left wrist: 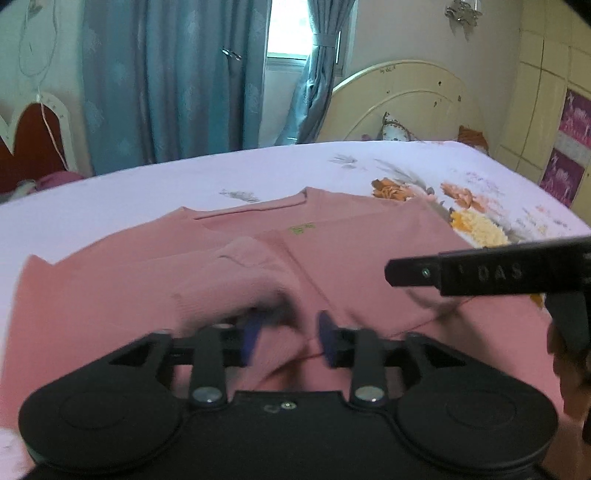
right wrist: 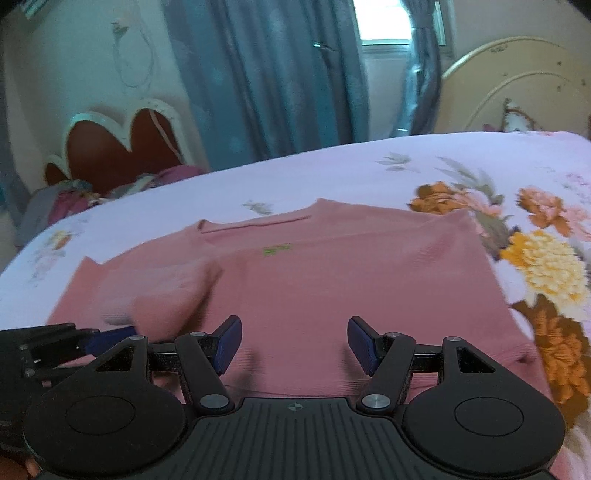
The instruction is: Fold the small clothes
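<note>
Our left gripper (left wrist: 286, 341) stood parted over the folded-in sleeve (left wrist: 236, 280) of the pink sweater (right wrist: 332, 280); right gripper (right wrist: 293, 343) hovered open, empty.

— What do I see past my own work?
— A bedsheet (right wrist: 332, 173), pale lilac, printed with orange and yellow flowers (right wrist: 546, 266). Behind it hang blue curtains (left wrist: 177, 74) beside a bright window (left wrist: 288, 29).
— And to the sides?
— A cream headboard (left wrist: 406, 96) with a pillow (left wrist: 397, 129) against it, and a dark red scalloped piece edged in white (right wrist: 122, 144).
</note>
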`<act>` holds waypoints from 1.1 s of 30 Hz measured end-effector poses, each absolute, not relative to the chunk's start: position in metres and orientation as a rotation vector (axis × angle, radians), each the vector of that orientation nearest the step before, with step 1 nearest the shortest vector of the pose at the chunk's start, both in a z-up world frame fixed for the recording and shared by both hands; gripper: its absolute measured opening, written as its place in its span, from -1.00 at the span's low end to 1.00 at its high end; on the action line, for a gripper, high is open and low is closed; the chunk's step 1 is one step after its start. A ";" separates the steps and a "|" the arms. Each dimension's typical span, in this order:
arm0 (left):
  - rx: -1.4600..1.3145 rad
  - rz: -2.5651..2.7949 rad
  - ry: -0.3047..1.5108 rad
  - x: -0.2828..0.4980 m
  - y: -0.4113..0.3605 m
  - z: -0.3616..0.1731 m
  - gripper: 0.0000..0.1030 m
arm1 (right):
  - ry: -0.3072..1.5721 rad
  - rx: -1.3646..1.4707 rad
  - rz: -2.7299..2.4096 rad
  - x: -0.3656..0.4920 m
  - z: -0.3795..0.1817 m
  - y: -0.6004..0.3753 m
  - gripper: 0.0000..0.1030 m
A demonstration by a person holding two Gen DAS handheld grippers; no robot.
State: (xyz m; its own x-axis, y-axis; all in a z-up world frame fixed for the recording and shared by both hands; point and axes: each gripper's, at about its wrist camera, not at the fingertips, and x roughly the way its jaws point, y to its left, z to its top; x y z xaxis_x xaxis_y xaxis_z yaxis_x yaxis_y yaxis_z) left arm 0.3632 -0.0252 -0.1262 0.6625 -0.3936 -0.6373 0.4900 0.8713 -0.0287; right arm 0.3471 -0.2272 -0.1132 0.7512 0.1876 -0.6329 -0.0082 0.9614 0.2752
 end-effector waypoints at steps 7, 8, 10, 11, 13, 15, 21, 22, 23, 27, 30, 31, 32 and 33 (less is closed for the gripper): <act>0.188 -0.294 0.667 0.350 0.035 -0.118 0.26 | 0.708 0.146 0.263 0.348 -0.113 -0.175 0.23; 0.186 -0.255 0.682 0.350 0.046 -0.122 0.25 | 0.710 0.104 0.275 0.348 -0.115 -0.164 0.23; 0.175 -0.186 0.709 0.351 0.063 -0.129 0.25 | 0.710 0.015 0.281 0.347 -0.124 -0.147 0.23; 0.173 -0.158 0.719 0.351 0.070 -0.132 0.24 | 0.712 -0.028 0.282 0.347 -0.128 -0.138 0.22; 0.169 -0.120 0.734 0.348 0.081 -0.137 0.24 | 0.716 -0.090 0.275 0.351 -0.136 -0.126 0.22; 0.168 -0.092 0.747 0.345 0.089 -0.142 0.24 | 0.707 -0.129 0.262 0.355 -0.141 -0.118 0.22; 0.169 -0.032 0.763 0.347 0.097 -0.152 0.28 | 0.675 -0.131 0.257 0.374 -0.141 -0.112 -0.31; 0.167 -0.022 0.757 0.350 0.097 -0.152 0.28 | 0.675 -0.115 0.260 0.376 -0.139 -0.114 -0.60; 0.165 -0.009 0.751 0.354 0.096 -0.152 0.28 | 0.674 -0.096 0.251 0.378 -0.136 -0.117 -0.70; 0.163 0.015 0.724 0.358 0.106 -0.152 0.10 | 0.654 0.036 0.190 0.382 -0.124 -0.147 -0.89; 0.155 0.035 0.713 0.366 0.109 -0.154 -0.11 | 0.630 0.158 0.098 0.384 -0.113 -0.187 -0.90; 0.145 0.038 0.707 0.368 0.110 -0.154 -0.21 | 0.630 0.179 0.076 0.383 -0.113 -0.197 -0.90; 0.144 0.041 0.702 0.368 0.110 -0.154 -0.36 | 0.634 0.190 0.057 0.382 -0.112 -0.206 -0.90; 0.149 0.041 0.699 0.368 0.110 -0.155 -0.46 | 0.636 0.193 0.035 0.380 -0.113 -0.214 -0.90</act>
State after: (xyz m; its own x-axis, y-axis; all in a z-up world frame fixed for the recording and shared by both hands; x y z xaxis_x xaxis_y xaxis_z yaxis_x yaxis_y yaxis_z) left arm 0.3684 0.1102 -0.1547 0.7655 0.0870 -0.6375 0.0125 0.9886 0.1499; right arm 0.3797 -0.2144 -0.1135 0.8048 0.0914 -0.5865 0.0267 0.9815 0.1895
